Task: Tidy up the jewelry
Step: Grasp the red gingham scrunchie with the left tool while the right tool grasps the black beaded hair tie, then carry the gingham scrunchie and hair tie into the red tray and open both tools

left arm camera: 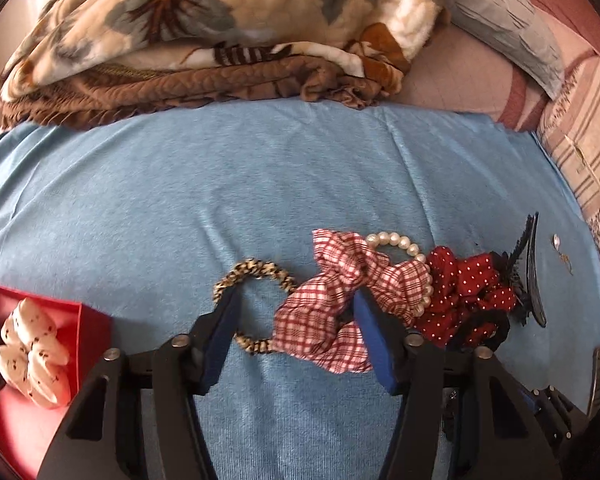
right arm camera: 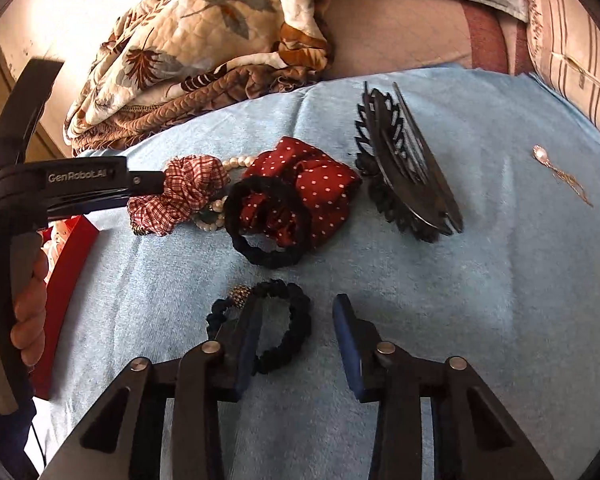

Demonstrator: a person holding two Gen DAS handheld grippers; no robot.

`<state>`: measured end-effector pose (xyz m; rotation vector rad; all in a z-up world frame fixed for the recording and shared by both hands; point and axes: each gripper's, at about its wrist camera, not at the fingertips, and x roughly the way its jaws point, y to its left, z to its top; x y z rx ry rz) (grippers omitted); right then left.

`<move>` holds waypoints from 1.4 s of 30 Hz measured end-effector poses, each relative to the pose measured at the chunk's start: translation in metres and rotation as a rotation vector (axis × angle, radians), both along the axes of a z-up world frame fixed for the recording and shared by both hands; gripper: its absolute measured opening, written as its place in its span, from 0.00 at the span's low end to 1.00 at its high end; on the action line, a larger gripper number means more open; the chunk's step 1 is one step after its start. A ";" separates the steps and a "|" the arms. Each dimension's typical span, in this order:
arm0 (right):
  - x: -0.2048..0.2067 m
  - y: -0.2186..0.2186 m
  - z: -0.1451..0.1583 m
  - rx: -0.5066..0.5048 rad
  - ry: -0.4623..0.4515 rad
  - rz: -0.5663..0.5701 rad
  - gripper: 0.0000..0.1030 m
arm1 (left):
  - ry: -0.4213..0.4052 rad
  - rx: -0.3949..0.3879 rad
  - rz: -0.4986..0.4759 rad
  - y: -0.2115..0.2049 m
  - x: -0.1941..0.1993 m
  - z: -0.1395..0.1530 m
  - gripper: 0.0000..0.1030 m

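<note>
My left gripper [left arm camera: 296,300] is open, low over the blue cloth [left arm camera: 260,184]. Its jaws straddle a leopard-print hair tie [left arm camera: 252,276] and the edge of a red-checked scrunchie [left arm camera: 340,300]. A pearl bracelet [left arm camera: 404,246], a red polka-dot scrunchie [left arm camera: 464,292] and a black hair clip [left arm camera: 534,276] lie to the right. My right gripper [right arm camera: 298,306] is open over a black braided hair tie [right arm camera: 296,328] with a gold bead. A black scrunchie [right arm camera: 268,220] and a pendant necklace [right arm camera: 556,172] lie on the cloth. A red box [left arm camera: 80,320] holds a white scrunchie [left arm camera: 32,352].
A folded floral quilt [left arm camera: 200,40] lies behind the cloth. Pillows [left arm camera: 512,28] and striped bedding [left arm camera: 580,152] are at the right. The red box [right arm camera: 64,280] sits at the left edge of the cloth. A hand holds the left gripper's handle [right arm camera: 20,280].
</note>
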<state>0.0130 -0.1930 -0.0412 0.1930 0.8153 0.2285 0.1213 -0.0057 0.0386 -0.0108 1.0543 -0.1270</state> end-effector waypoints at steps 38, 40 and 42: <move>-0.073 0.034 0.029 -0.011 -0.106 0.052 0.10 | -0.115 -0.074 0.162 0.106 -0.211 0.087 0.06; -0.083 0.035 0.027 -0.013 -0.101 0.052 0.10 | -0.102 -0.074 0.199 0.117 -0.226 0.087 0.06; -0.090 0.037 0.024 -0.024 -0.098 0.055 0.10 | -0.098 -0.077 0.226 0.125 -0.238 0.089 0.06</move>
